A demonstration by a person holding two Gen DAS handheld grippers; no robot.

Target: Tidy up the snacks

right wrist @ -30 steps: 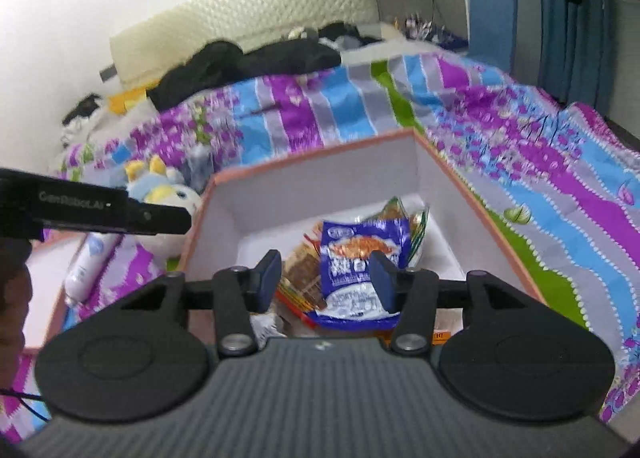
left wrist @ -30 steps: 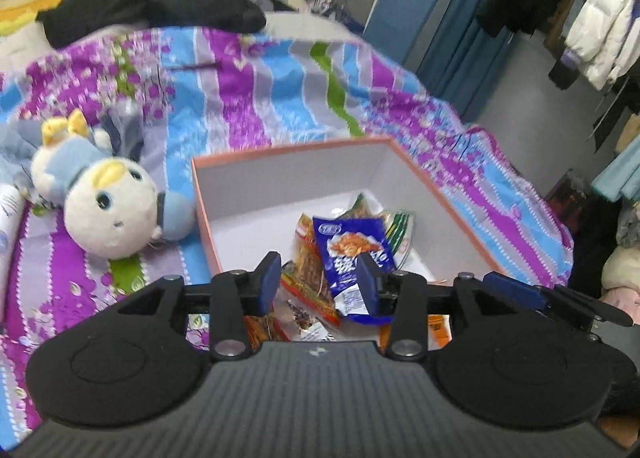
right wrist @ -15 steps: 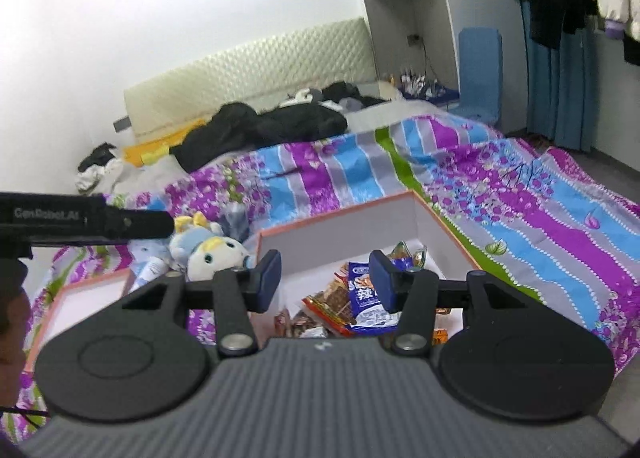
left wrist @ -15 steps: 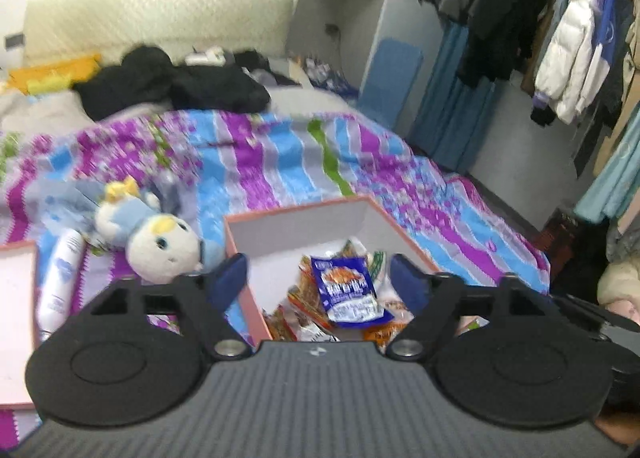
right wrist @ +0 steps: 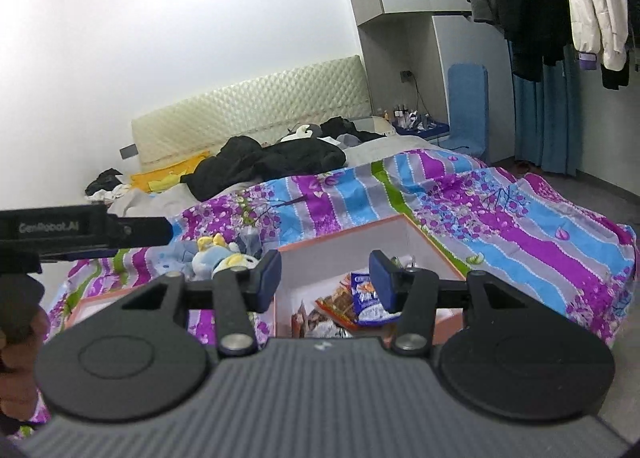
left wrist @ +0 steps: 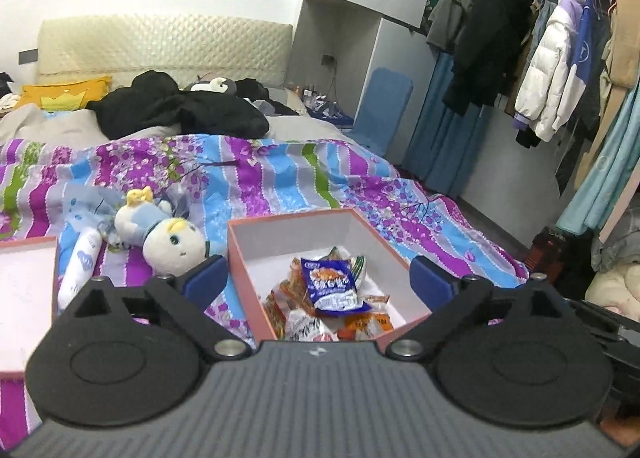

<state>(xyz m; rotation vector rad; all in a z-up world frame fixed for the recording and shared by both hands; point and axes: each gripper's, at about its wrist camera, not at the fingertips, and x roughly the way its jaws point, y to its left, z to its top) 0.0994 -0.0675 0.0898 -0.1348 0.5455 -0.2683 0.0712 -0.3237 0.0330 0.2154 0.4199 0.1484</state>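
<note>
on the bed, snack packets [left wrist: 334,292] lie inside the box [left wrist: 304,218]; left tool [left wrist: 318,278] wide, right tool [right wrist: 324,278] half-open, both empty.

Snack packets [left wrist: 335,300] in orange box [left wrist: 298,217] beyond wide-apart, empty left tongs [left wrist: 318,283]

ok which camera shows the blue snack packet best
The left wrist view: the blue snack packet lies fully visible on top of the pile in the box. In the right wrist view, a gripper finger hides part of the packet.
</note>
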